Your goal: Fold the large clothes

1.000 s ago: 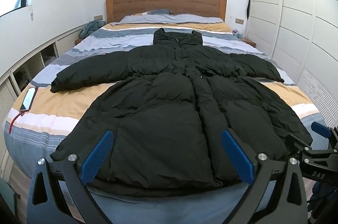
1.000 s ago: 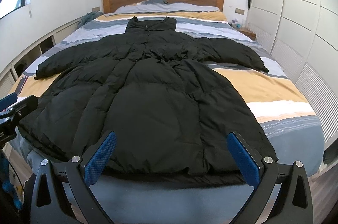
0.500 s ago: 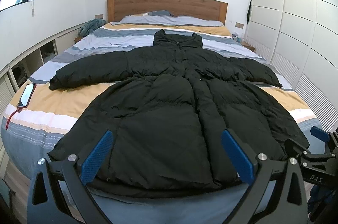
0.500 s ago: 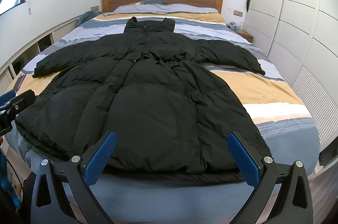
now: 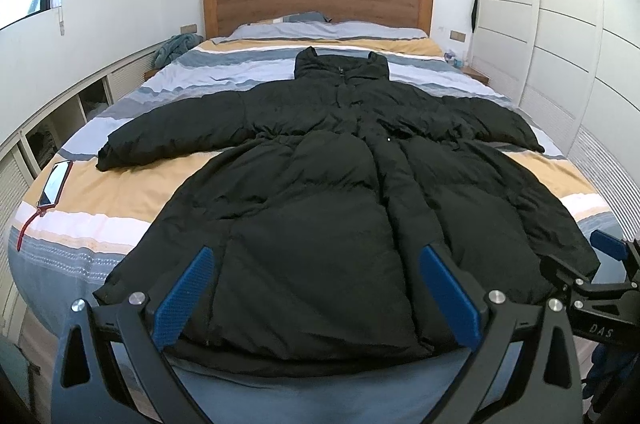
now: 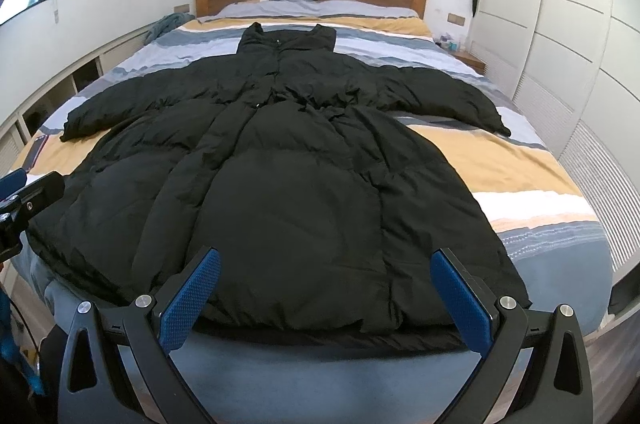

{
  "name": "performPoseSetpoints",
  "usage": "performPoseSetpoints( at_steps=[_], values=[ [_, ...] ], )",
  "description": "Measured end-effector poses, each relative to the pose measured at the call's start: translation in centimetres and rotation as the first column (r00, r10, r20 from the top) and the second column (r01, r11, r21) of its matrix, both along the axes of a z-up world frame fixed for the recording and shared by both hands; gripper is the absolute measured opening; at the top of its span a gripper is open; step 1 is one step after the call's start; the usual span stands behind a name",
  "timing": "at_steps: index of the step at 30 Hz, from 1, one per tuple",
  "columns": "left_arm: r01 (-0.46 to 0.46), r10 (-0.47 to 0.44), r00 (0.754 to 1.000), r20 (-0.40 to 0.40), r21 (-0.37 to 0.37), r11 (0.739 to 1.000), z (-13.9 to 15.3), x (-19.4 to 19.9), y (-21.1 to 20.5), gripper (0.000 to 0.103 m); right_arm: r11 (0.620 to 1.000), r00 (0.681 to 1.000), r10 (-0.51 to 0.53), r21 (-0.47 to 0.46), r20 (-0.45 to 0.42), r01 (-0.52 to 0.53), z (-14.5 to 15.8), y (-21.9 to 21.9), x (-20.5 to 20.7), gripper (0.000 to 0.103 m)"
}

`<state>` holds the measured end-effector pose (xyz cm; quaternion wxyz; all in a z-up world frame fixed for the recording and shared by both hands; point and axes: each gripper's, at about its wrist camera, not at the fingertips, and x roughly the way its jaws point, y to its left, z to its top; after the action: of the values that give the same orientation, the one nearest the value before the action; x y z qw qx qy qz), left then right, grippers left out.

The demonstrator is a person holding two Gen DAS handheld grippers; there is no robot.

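Observation:
A long black puffer coat lies flat, front up, on the striped bed, sleeves spread to both sides and collar toward the headboard. In the right wrist view the same coat fills the middle of the bed. My left gripper hovers open over the coat's hem, near its left half, holding nothing. My right gripper is open too, above the hem's right half, with nothing between its blue pads. Each gripper shows at the edge of the other's view, apart from the coat.
A phone in a red case with a red cord lies on the bed's left edge. A wooden headboard and pillows stand at the far end. White wardrobe doors line the right; low shelving runs along the left.
Both grippers have drawn back slightly and risen, so more of the hem and the bed's foot shows. The coat has not moved.

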<state>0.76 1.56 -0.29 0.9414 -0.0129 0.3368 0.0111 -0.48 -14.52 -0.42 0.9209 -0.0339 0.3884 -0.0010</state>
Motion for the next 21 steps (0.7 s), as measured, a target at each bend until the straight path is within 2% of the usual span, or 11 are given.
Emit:
performPoseSetpoints(
  at_steps=[21],
  values=[
    [0.064,-0.061,0.994,-0.086,0.035,0.997,-1.3,1.8,-0.8,0.103,0.999,0.999,-0.026,0.034,-0.023,0.026,-1.5,-1.4,1.3,0.103]
  ],
)
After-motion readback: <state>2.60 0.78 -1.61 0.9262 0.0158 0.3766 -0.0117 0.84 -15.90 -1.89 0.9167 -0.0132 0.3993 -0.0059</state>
